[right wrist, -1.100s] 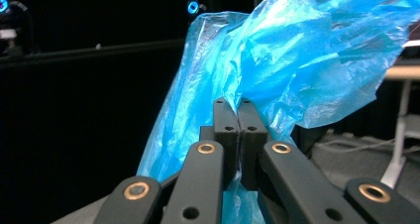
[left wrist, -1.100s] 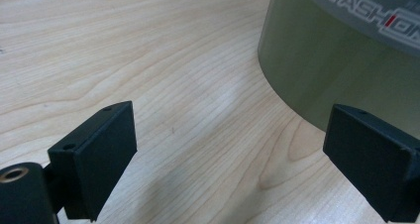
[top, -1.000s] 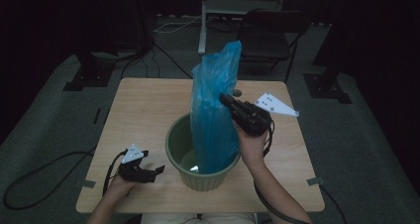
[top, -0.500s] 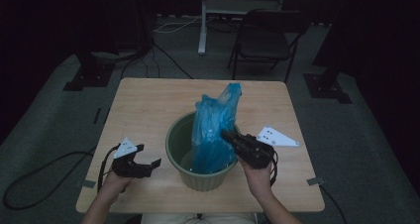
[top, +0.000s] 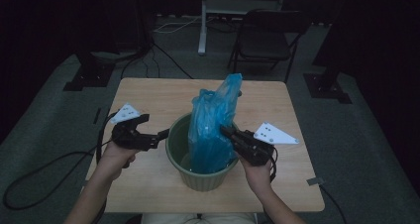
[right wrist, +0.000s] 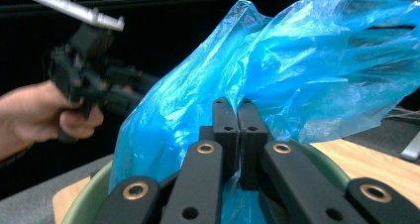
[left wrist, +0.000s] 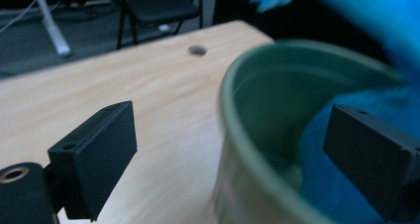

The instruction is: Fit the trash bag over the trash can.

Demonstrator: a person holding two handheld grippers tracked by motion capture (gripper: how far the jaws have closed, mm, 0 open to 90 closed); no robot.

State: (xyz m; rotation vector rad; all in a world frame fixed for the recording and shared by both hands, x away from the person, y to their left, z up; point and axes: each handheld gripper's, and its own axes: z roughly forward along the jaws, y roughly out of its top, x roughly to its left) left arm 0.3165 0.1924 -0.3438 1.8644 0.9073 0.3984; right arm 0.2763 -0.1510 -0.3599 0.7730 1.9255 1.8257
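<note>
While the right gripper [right wrist: 238, 135] pinches the blue bag [right wrist: 307, 65], the bag stands in the green bucket [top: 178, 154]. The left gripper [left wrist: 237, 149] gapes wide astride the bucket's rim.

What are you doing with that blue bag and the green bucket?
A person is fitting a blue plastic bag into a green bucket on a wooden table. The right gripper is shut on the bag, whose top sticks up above the rim. The left gripper is open at the bucket's rim.

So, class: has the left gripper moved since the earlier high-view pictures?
Yes. The left gripper has moved up from the table's near-left edge and toward the green bin, its open jaws now at the rim.
</note>
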